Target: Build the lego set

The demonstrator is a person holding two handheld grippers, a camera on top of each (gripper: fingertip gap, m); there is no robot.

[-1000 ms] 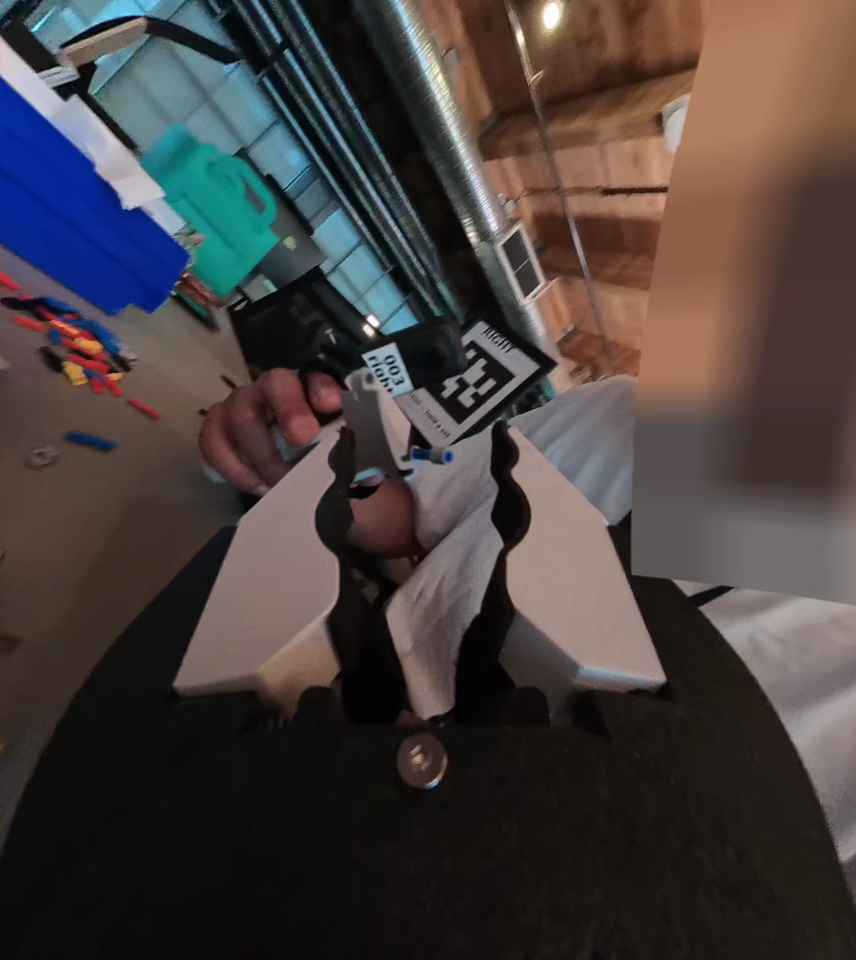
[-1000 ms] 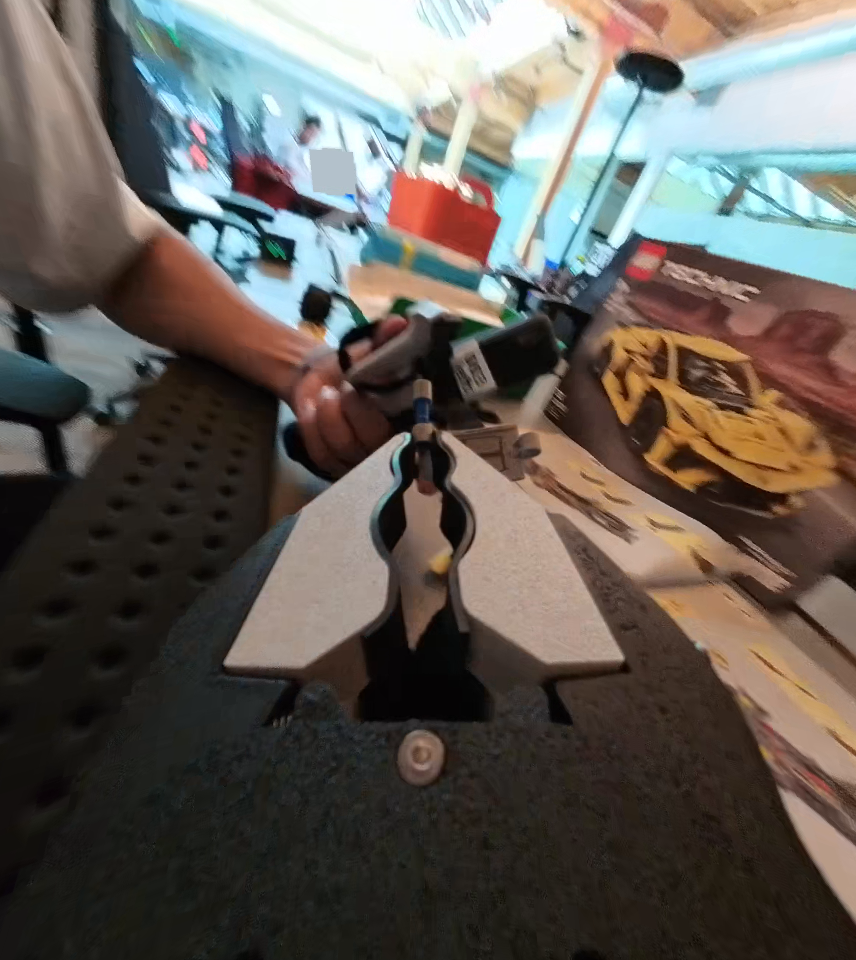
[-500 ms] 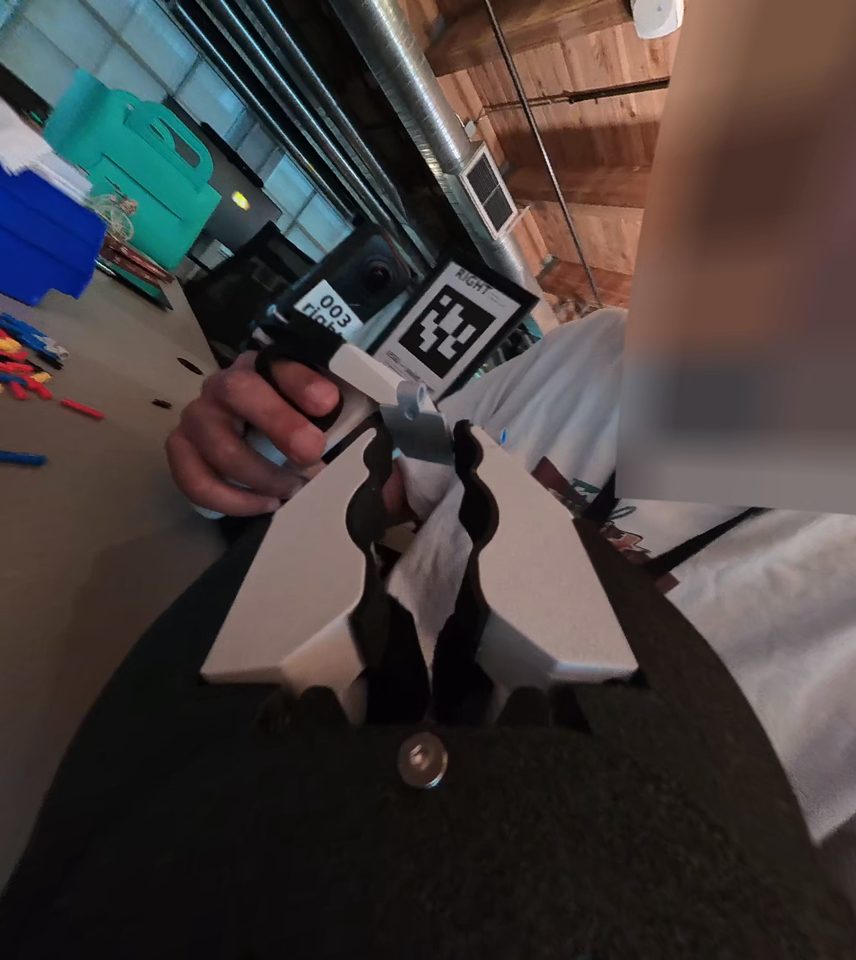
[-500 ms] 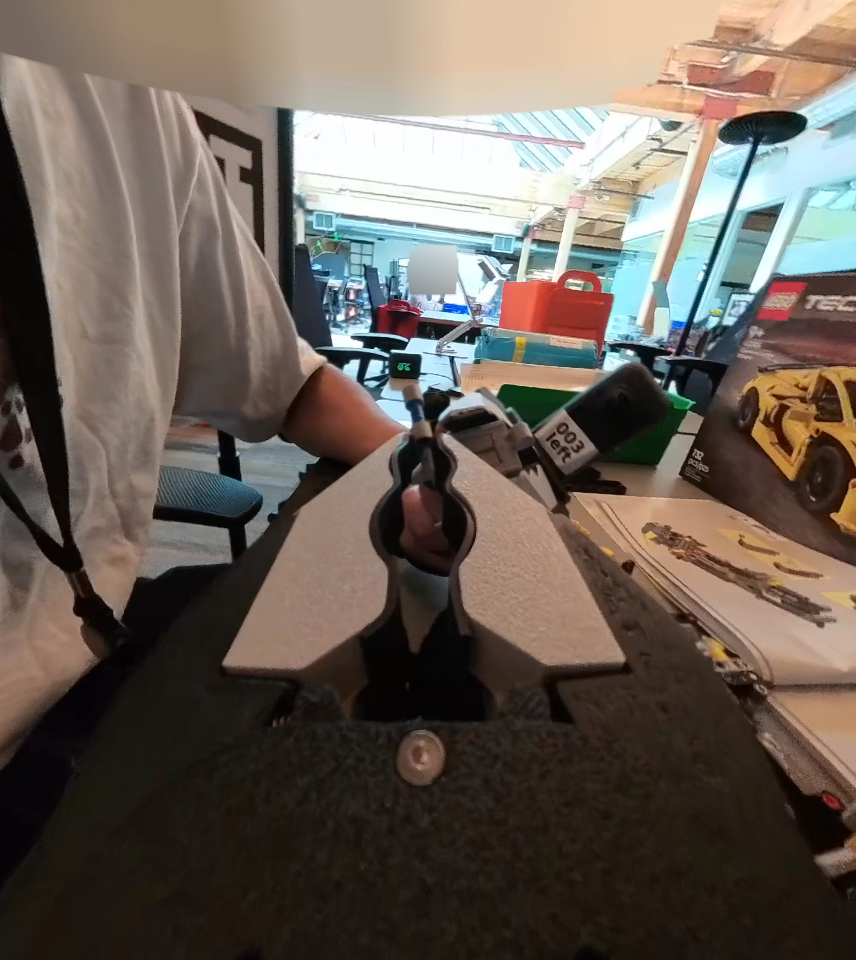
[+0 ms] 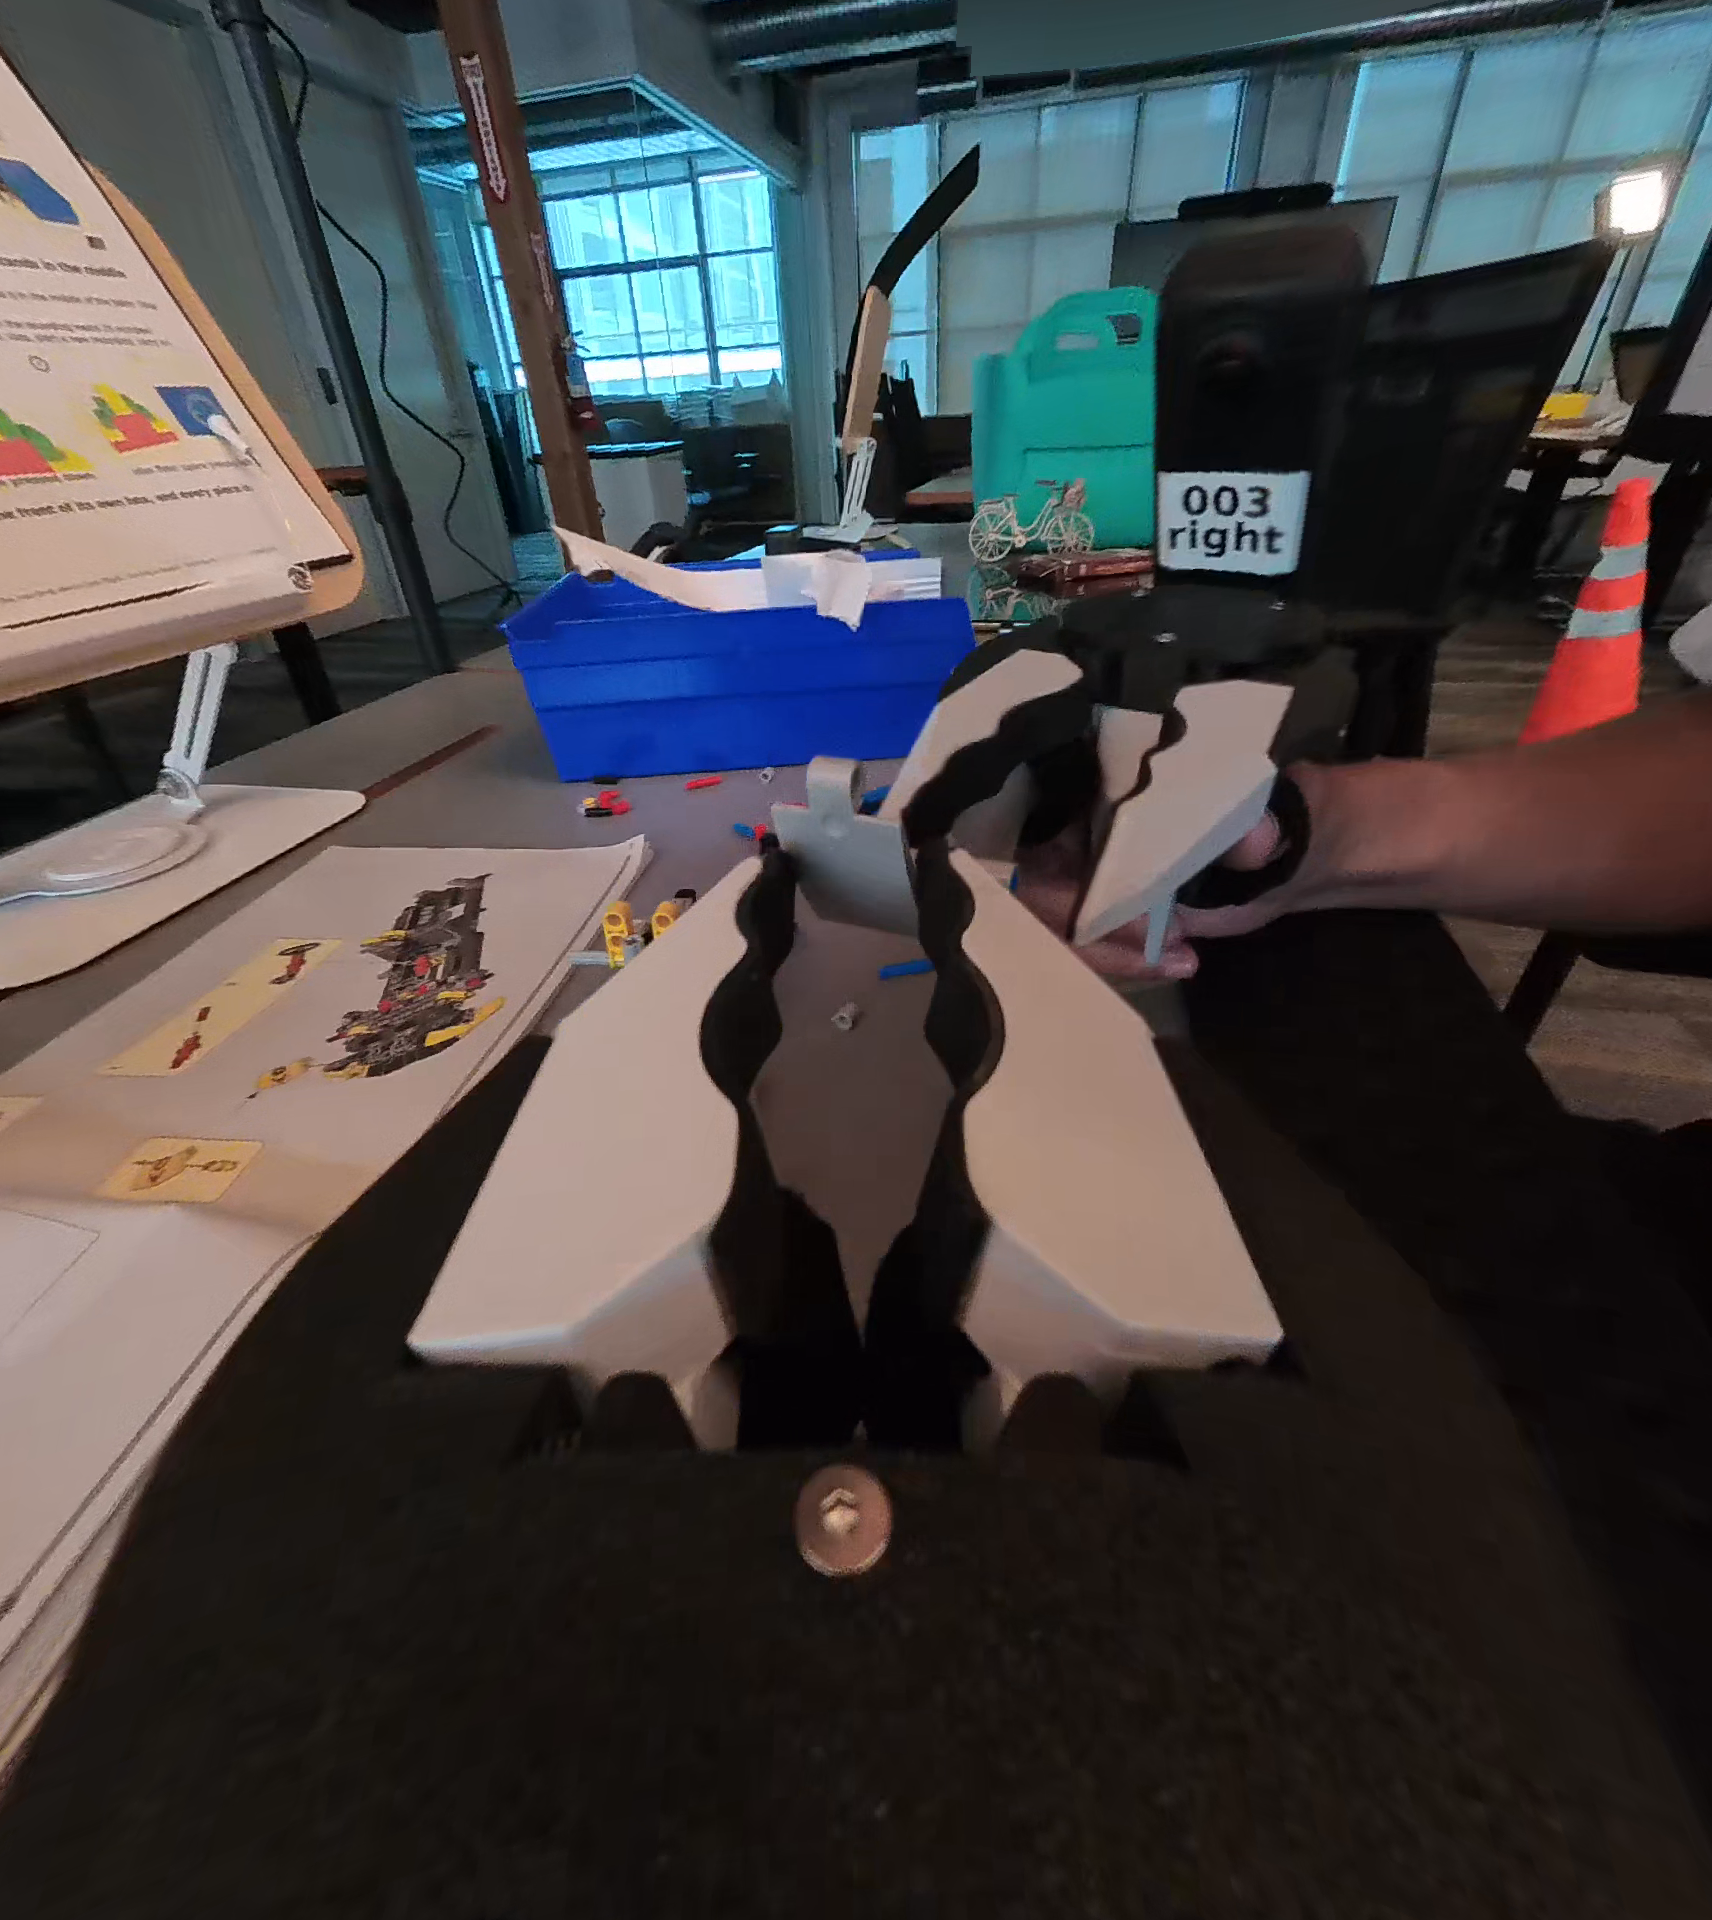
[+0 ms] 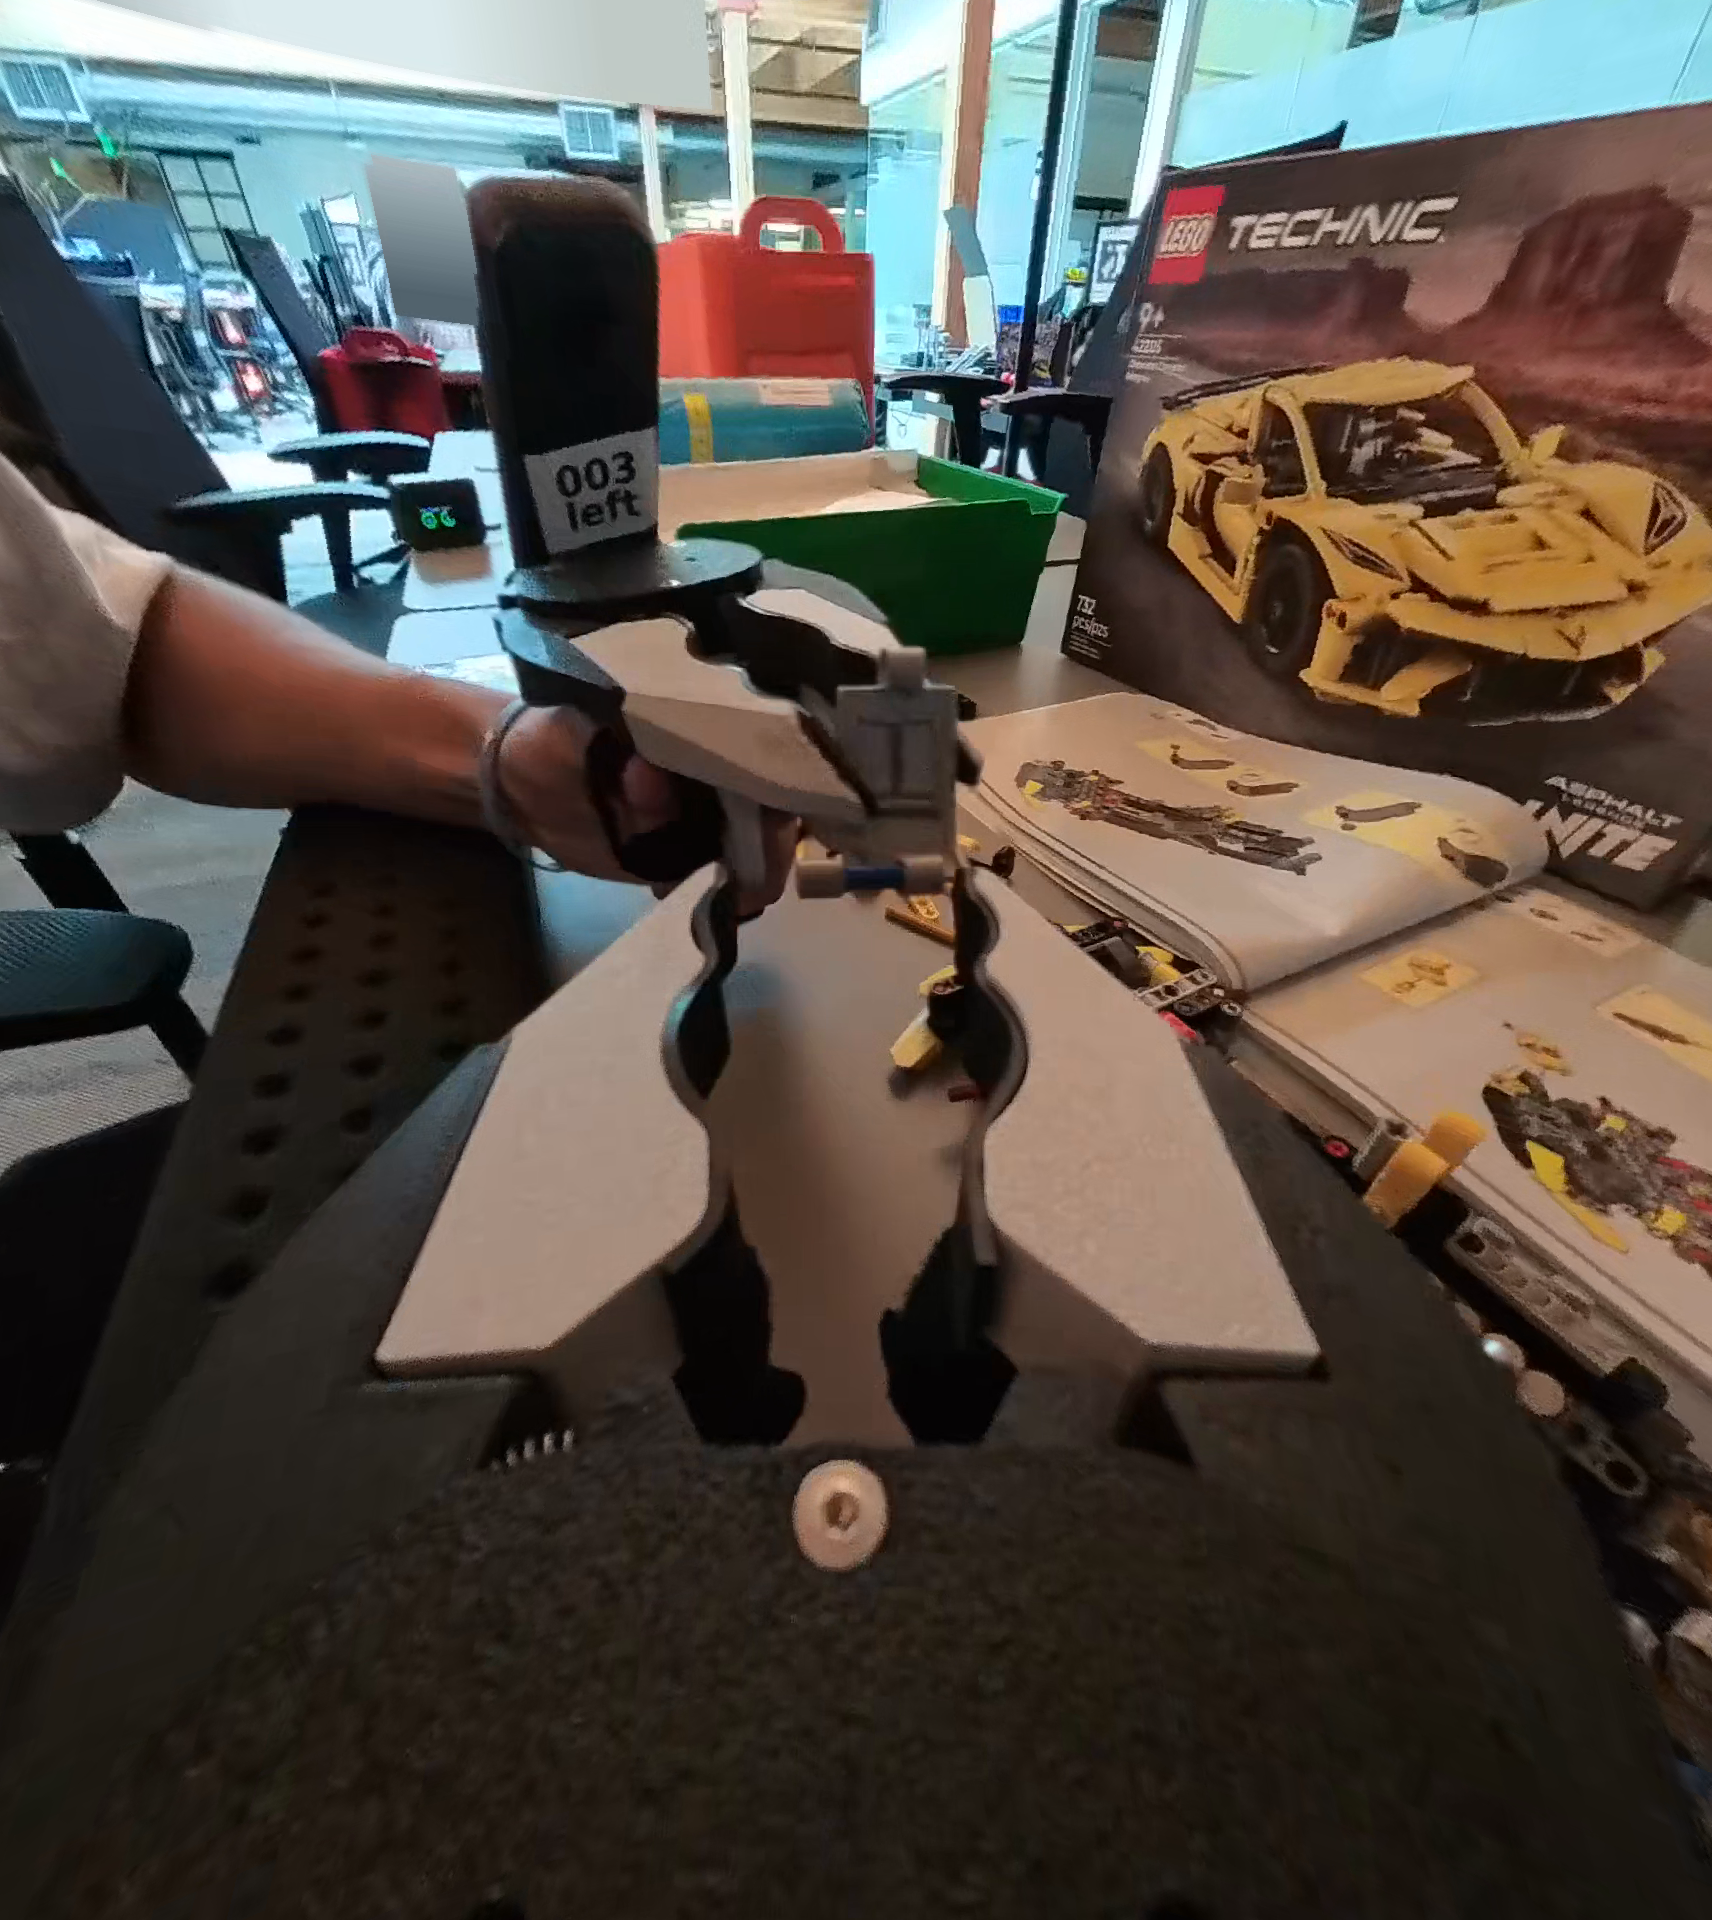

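Left wrist view shows the left gripper pinching a grey lego panel at its fingertips, level above the tabletop; half a second ago both grippers were tilted up toward the person's chest. The right gripper, then clamped on a thin blue-tipped axle, now stands spread, its fingertips on either side of a short grey-and-blue axle piece at the panel's lower edge; whether it grips that piece I cannot tell. I judge the axle is seated, so the next step from the instruction booklet can follow
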